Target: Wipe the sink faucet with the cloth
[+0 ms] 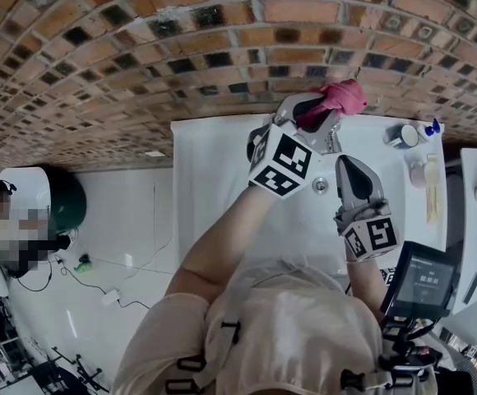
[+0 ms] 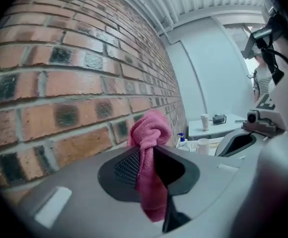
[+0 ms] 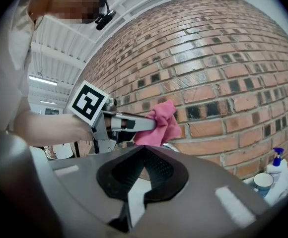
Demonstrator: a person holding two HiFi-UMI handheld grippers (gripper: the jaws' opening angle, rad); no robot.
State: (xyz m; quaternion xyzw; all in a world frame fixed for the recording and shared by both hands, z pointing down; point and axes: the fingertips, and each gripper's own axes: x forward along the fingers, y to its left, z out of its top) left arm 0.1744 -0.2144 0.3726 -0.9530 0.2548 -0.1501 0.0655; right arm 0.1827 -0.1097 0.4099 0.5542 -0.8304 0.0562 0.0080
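The right gripper [image 1: 345, 167] sat nearest, low over the sink [image 1: 222, 188], pointing about level at the wall [image 1: 222, 48]. Its jaws stood a little apart with nothing between them. Just beyond and above it, the left gripper [image 1: 317, 112] was clamped on the cloth [image 1: 341, 97]. A pink bunch stuck out past the tips and a tail hung down behind the pads. The cloth was at the back of the sink, right over the faucet [image 1: 331, 141]. From the right gripper view it lay just above the chrome curve, though I could not tell whether it touched.

The step in hand looked like the wipe itself, with the cloth brought to the top of the spout. To do it well, the loose bunch should meet the metal, not the hard jaw tips, so the left gripper would want to tip down a touch and press lightly. Then it should draw along the curve and go round the sides and base. The grip should stay firm, since so little cloth was pinched that a snag could pull it free.

Room was tight. The wall stood close behind the faucet, so strokes at the back would be short. The right gripper was near the faucet's front and could crowd the left if it came closer. The drain [image 1: 321, 185] lay below. To the right, a cup [image 1: 403, 136] and a bottle [image 1: 429, 127] stood by the wall, clear of the wipe unless a stroke swung wide.
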